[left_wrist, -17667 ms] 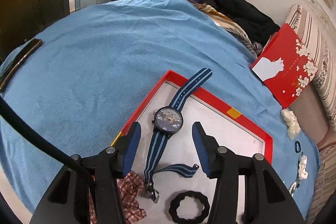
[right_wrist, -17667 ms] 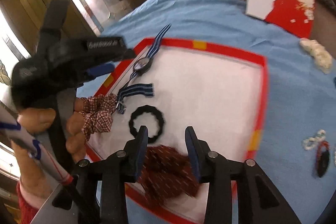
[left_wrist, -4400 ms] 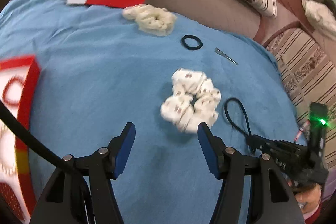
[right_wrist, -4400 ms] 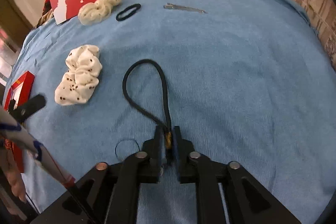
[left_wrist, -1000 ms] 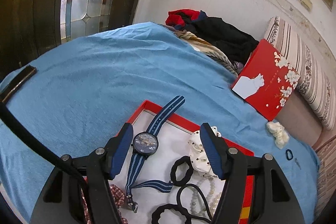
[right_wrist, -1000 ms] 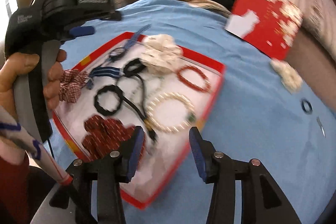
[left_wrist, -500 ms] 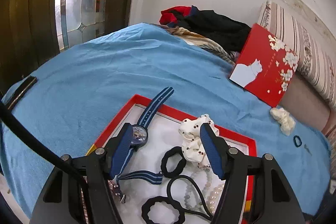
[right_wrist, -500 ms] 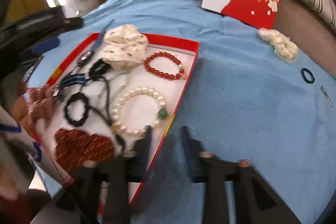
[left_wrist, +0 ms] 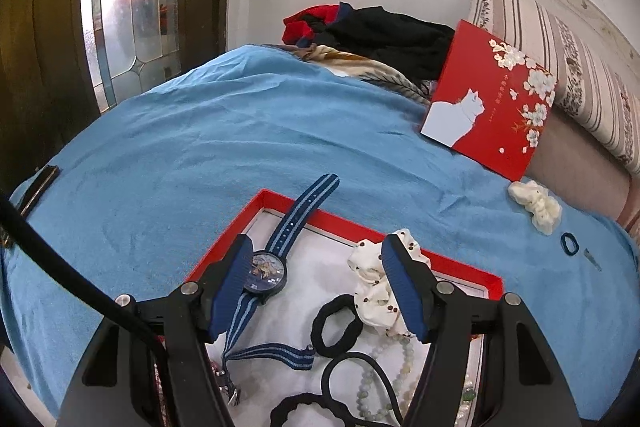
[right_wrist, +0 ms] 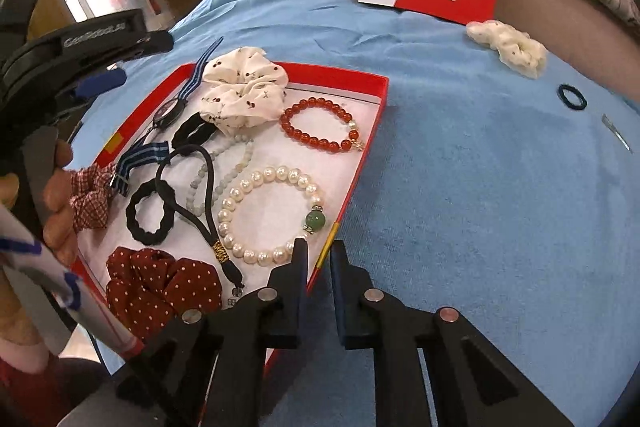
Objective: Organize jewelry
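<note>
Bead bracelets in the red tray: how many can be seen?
3. The red bead bracelet lies near the far rim of the red tray, the pearl bracelet near the right gripper, and the pale green bead strand between them, partly hidden.

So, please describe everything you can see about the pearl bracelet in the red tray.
The pearl bracelet is a closed ring of glossy, off-white round beads with one larger green bead, flanked by small sparkly spacers. It lies flat on the white lining of the red tray, near the corner closest to the right gripper. The long black hair tie lies right against its left side. Nothing holds it.
</note>
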Available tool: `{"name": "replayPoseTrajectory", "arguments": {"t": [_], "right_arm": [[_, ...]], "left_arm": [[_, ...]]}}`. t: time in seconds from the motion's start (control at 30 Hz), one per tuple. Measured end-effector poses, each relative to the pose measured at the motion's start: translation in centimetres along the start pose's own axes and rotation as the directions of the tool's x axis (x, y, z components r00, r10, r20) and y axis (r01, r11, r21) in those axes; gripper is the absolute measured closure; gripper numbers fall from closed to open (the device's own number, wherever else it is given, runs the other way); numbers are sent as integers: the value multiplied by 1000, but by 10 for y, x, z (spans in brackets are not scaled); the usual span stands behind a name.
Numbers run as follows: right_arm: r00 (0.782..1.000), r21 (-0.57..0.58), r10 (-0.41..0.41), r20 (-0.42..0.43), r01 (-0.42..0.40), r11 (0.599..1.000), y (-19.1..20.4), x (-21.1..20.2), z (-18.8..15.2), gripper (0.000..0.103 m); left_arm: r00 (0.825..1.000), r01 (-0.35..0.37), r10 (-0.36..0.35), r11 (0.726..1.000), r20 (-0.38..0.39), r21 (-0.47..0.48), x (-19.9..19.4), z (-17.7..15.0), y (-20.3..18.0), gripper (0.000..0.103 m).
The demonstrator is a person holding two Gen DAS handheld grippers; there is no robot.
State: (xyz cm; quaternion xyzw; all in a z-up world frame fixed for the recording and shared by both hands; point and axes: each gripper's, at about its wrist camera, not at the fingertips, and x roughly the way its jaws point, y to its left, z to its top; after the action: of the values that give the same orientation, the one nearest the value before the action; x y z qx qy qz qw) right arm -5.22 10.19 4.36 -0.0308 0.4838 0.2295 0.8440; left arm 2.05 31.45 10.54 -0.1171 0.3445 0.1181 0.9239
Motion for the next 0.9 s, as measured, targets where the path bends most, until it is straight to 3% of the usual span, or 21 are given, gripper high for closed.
{"name": "replayPoseTrajectory", "arguments": {"t": [0.13, 0.2, 0.27, 0.4, 0.43, 0.53, 0.6, 0.63, 0.8, 0.83, 0.9], "right_arm": [[1000, 27, -2, 5, 2, 1000, -1, -14, -3, 84], [999, 29, -26, 37, 25, 999, -4, -26, -8, 69], [997, 35, -55, 56, 53, 998, -12, -39, -18, 63], [993, 78, -103, 53, 98, 992, -37, -59, -45, 60], [991, 100, -119, 54, 114, 988, -46, -66, -56, 60], [988, 165, -148, 55, 137, 977, -68, -84, -82, 60], [984, 195, -165, 61, 151, 969, -79, -96, -97, 60], [980, 203, -185, 68, 168, 965, -85, -104, -105, 60], [965, 209, -230, 128, 200, 957, -95, -136, -125, 60], [962, 208, -233, 141, 202, 957, -96, -141, -128, 59], [960, 207, -230, 160, 195, 959, -97, -147, -131, 58]], "left_arm": [[1000, -10, 10, 1000, 12, 18, -5, -1, -4, 34], [999, -30, 29, 999, 28, 32, -10, -2, -8, 30], [997, -53, 50, 998, 51, 45, -15, -3, -13, 28], [980, -131, 122, 990, 159, 44, -42, -6, -23, 21], [967, -164, 154, 986, 206, 33, -54, -8, -25, 18], [902, -242, 231, 970, 365, -15, -98, -18, -32, 5], [853, -266, 246, 964, 459, -22, -131, -28, -43, 0], [841, -276, 246, 961, 482, -9, -143, -33, -49, 0], [836, -384, 328, 923, 440, 41, -185, -76, -75, 0], [847, -367, 310, 929, 432, 54, -194, -88, -79, 0], [900, -270, 219, 959, 377, 87, -209, -107, -82, 0]]}}
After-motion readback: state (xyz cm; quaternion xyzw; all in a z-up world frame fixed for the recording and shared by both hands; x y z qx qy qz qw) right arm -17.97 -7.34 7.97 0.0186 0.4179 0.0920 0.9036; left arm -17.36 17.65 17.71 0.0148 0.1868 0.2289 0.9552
